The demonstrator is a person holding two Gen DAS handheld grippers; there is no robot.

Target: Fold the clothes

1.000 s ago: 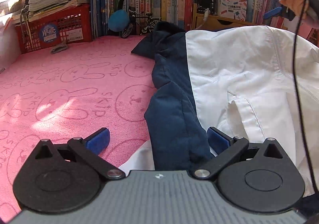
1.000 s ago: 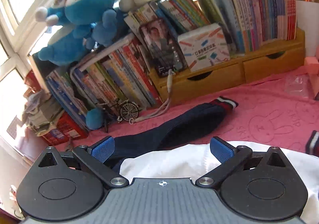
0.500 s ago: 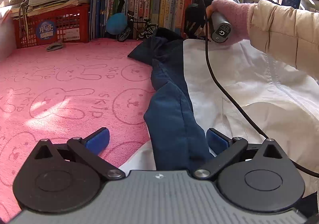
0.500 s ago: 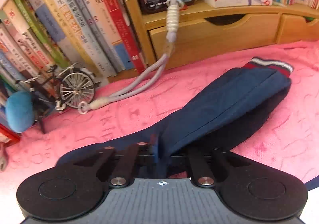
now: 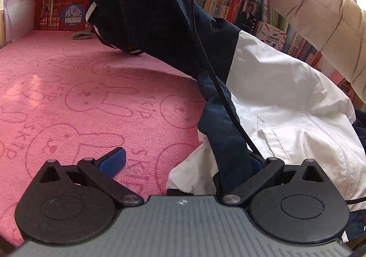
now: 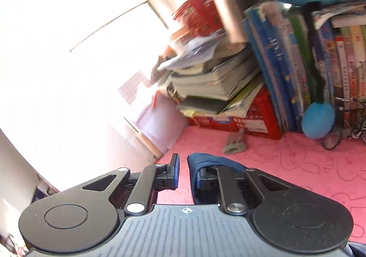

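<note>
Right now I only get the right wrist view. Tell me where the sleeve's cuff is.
Observer: The sleeve is raised off the mat, and its striped cuff hangs down toward it.
Operator: Report the left fingers.
Observer: The left fingers stand wide open, with a navy fold lying against one of them.
Operator: Say where the white part is.
Observer: The white body lies rumpled on the mat, to the right of that fold.
</note>
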